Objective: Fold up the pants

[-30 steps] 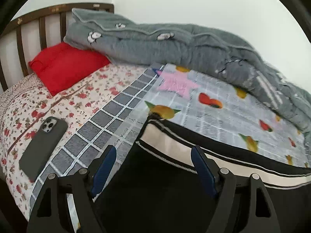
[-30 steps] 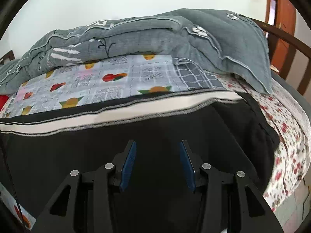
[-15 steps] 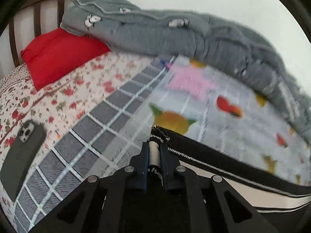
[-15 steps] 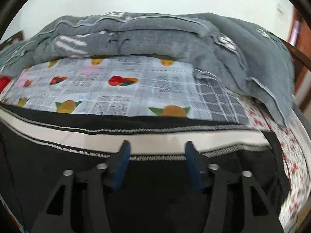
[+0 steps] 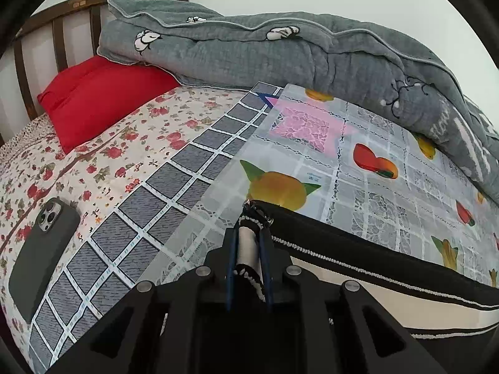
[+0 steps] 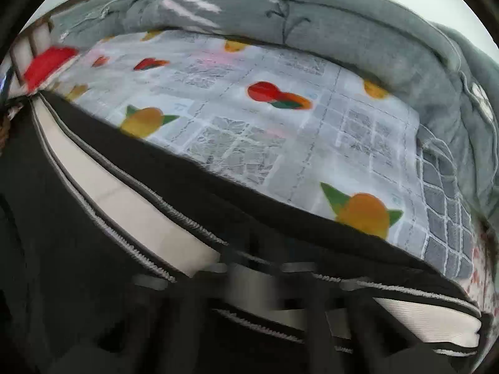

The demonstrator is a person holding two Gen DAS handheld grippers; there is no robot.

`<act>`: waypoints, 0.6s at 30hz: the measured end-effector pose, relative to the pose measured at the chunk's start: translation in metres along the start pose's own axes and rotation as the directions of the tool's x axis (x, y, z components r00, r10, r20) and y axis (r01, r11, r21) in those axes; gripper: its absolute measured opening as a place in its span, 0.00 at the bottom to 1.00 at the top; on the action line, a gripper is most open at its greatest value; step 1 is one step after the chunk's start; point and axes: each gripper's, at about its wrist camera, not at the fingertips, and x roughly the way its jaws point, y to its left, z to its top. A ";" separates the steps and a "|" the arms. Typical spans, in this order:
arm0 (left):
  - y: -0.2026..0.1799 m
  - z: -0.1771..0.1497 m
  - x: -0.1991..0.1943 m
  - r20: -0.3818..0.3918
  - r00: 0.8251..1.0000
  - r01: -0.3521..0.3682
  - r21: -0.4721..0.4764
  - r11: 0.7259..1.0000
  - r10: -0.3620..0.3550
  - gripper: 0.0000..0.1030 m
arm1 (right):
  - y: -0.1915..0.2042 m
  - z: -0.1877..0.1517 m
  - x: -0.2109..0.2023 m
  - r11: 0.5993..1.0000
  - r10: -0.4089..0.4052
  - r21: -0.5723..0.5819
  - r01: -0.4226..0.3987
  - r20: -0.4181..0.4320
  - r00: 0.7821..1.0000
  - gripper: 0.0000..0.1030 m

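Note:
Black pants (image 5: 358,255) with a cream side stripe edged in white stitching lie on a fruit-print plastic sheet (image 5: 368,187) on the bed. My left gripper (image 5: 249,237) is shut on the corner of the pants' striped edge, lifting it slightly. In the right wrist view the pants (image 6: 109,205) fill the lower frame. My right gripper (image 6: 252,286) is blurred by motion; its fingers seem to be closed on the striped edge, but I cannot tell.
A grey quilt (image 5: 280,53) is heaped along the wall side. A red pillow (image 5: 96,96) lies by the wooden headboard (image 5: 59,28). A dark phone (image 5: 40,255) rests on the floral sheet (image 5: 103,162) at left. A grey checked cloth (image 5: 174,187) lies under the plastic sheet.
My left gripper closed on the pants' corner and now holds it. My right gripper moved forward to the striped edge and tilted, its view now blurred.

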 end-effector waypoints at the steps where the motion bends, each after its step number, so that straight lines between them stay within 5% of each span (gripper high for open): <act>1: -0.001 0.000 -0.001 0.003 1.000 -0.006 0.008 1.000 0.006 0.13 | 0.002 0.001 -0.003 1.000 -0.020 0.005 0.020 0.016 1.000 0.02; 7: 0.010 0.009 -0.025 0.098 0.993 0.064 -0.024 0.998 -0.061 0.11 | -0.031 0.006 -0.050 0.985 0.019 0.163 -0.055 0.214 0.977 0.02; 11: 0.002 0.011 0.011 -0.003 1.000 -0.013 -0.023 1.000 0.013 0.12 | -0.019 0.010 0.015 0.993 -0.037 0.110 0.034 0.025 0.999 0.02; 15: -0.008 0.010 0.004 0.024 0.997 -0.075 -0.003 0.997 0.075 0.16 | -0.015 0.011 0.015 0.986 -0.095 0.140 0.091 0.025 0.995 0.03; 18: -0.012 0.007 0.005 -0.025 0.994 -0.106 0.019 0.994 0.106 0.44 | -0.025 0.008 -0.004 0.978 -0.111 0.178 0.106 0.016 0.994 0.10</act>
